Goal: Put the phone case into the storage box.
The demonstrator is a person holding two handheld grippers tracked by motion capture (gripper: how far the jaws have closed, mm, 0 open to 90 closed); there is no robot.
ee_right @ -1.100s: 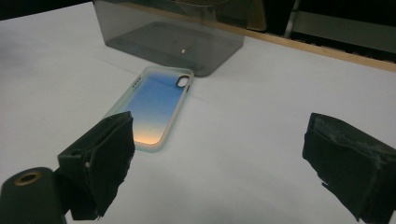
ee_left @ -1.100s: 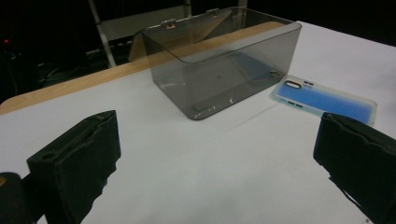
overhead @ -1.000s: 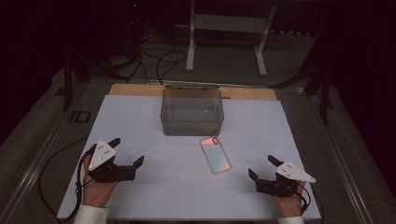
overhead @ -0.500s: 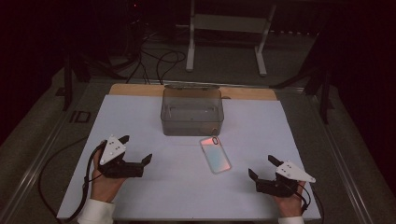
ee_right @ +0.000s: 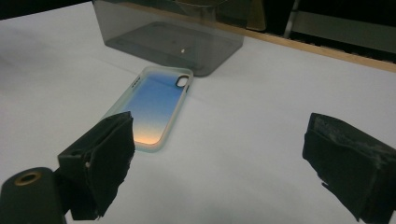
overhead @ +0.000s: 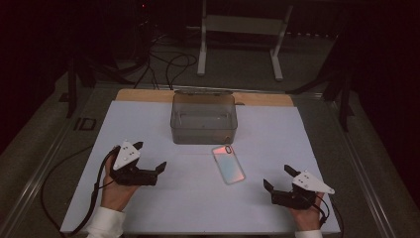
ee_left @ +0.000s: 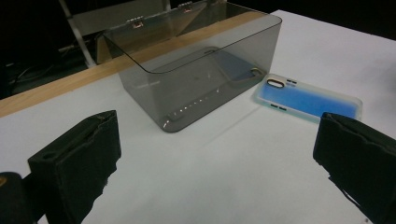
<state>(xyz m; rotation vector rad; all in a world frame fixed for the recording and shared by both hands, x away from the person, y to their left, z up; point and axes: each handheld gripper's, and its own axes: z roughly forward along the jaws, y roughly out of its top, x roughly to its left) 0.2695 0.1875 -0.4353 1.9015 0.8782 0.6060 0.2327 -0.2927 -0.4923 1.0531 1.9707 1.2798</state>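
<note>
A phone case (overhead: 229,163) with a blue-to-pink gradient lies flat on the white table cover, just in front of a clear grey plastic box (overhead: 203,117) whose lid stands open. In the left gripper view the phone case (ee_left: 308,98) lies beyond the box (ee_left: 196,65), to its right. In the right gripper view the phone case (ee_right: 152,105) lies ahead of the left jaw, with the box (ee_right: 173,32) behind it. My left gripper (overhead: 149,156) is open, left of the case. My right gripper (overhead: 278,177) is open, right of the case and nearer the front edge. Both hold nothing.
The white table cover (overhead: 148,119) spans the table, with a wooden strip (overhead: 143,95) along its far edge. Cables (overhead: 168,64) and a white metal stand (overhead: 237,29) are on the floor behind. A cable (overhead: 69,198) trails off the left side.
My left gripper has moved right and forward toward the middle of the table and turned toward the case. The right gripper and the case have stayed put.
</note>
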